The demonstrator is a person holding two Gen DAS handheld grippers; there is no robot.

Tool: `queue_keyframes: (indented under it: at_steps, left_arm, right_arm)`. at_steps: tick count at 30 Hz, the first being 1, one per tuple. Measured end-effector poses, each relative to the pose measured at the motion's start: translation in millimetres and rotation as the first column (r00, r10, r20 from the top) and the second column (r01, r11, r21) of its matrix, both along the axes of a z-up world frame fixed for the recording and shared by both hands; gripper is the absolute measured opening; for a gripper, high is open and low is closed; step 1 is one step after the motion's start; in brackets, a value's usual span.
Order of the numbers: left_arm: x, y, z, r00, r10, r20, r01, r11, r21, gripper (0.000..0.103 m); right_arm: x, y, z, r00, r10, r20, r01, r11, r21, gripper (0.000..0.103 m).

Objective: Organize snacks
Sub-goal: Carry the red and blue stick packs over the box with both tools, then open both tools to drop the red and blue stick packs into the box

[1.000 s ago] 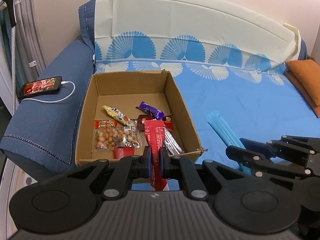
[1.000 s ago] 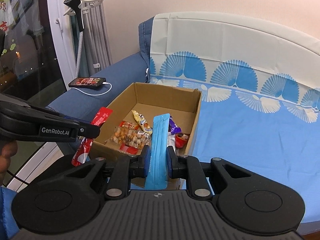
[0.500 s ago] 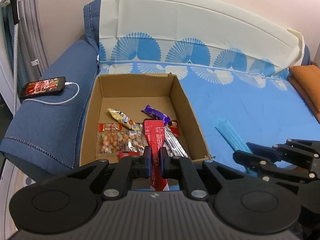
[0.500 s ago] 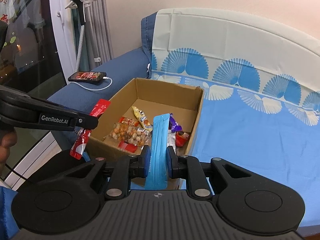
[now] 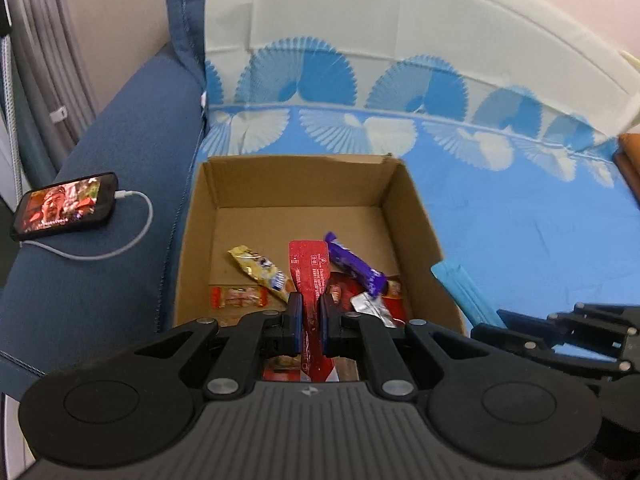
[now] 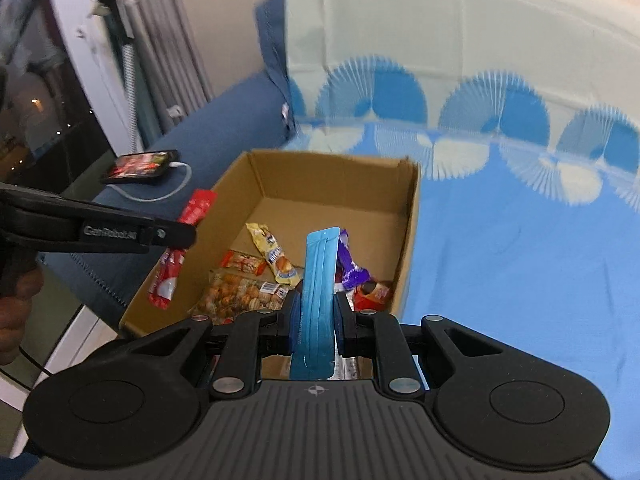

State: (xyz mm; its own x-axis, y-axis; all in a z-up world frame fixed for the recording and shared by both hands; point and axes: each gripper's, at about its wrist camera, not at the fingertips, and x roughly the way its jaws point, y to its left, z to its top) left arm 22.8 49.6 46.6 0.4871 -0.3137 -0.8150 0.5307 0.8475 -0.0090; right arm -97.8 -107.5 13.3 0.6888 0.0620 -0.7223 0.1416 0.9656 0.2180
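Both packets carried lengthwise along the fingers, probably so each can drop flat into the cardboard box (image 5: 416, 216) among snacks already there. Left gripper (image 5: 307, 316) clamped on red sachet (image 5: 310, 276), hanging above box's near edge. Right gripper (image 6: 316, 320) clamped on blue packet (image 6: 318, 280), likewise over near edge. Box on sofa, phone (image 5: 64, 205) charging on armrest beside it. Neither packet released yet.

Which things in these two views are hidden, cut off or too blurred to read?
- Left wrist view: the bag of nuts in the cardboard box is hidden behind the left hand-held gripper.
- Right wrist view: motion blur makes the print on the yellow wrapper unreadable.
- Both views: the red packet and blue packet have lower ends hidden by each gripper's body.
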Motion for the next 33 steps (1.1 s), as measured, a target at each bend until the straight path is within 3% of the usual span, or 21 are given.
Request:
queue_keyframes:
  at_steps: [4, 8, 14, 19, 22, 26, 33]
  left_arm:
    - [21.3, -0.2, 25.6, 1.0, -0.011, -0.014, 0.012, 1.0, 0.028, 0.009]
    - [31.5, 2.9, 37.1, 1.0, -0.02, 0.019, 0.02, 1.0, 0.022, 0.009]
    - [22.6, 15.3, 5.9, 0.998, -0.008, 0.057, 0.009, 1.0, -0.007, 0.009]
    - [-8.1, 36.9, -13.3, 0.995, -0.01, 0.094, 0.012, 1.0, -0.028, 0.009]
    - [-21.6, 48.4, -12.3, 0.999, 0.003, 0.035, -0.001, 0.999, -0.049, 0.009]
    - [-40.2, 55.4, -6.0, 0.997, -0.02, 0.081, 0.023, 0.999, -0.042, 0.009]
    - [-31.5, 48.7, -9.1, 0.997, -0.031, 0.066, 0.032, 0.999, -0.02, 0.009]
  right_arm:
    - [22.4, -0.9, 22.3, 0.999, -0.019, -0.041, 0.021, 0.998, 0.052, 0.019]
    - [32.1, 7.3, 37.6, 1.0, -0.005, -0.012, 0.005, 0.998, 0.058, 0.019]
    - [22.4, 21.1, 17.6, 0.998, -0.021, 0.064, 0.019, 0.999, 0.031, 0.019]
    - [-19.6, 37.1, 0.0, 0.992, -0.049, 0.114, 0.051, 0.999, -0.017, 0.019]
    - [-38.1, 43.0, 2.5, 0.988, -0.092, 0.12, 0.095, 0.995, -0.017, 0.019]
    - [-49.2, 52.2, 11.2, 0.984, -0.072, 0.164, 0.084, 0.994, -0.065, 0.019]
    - [-35.9, 52.2, 8.0, 0.984, -0.075, 0.16, 0.086, 0.994, -0.067, 0.019]
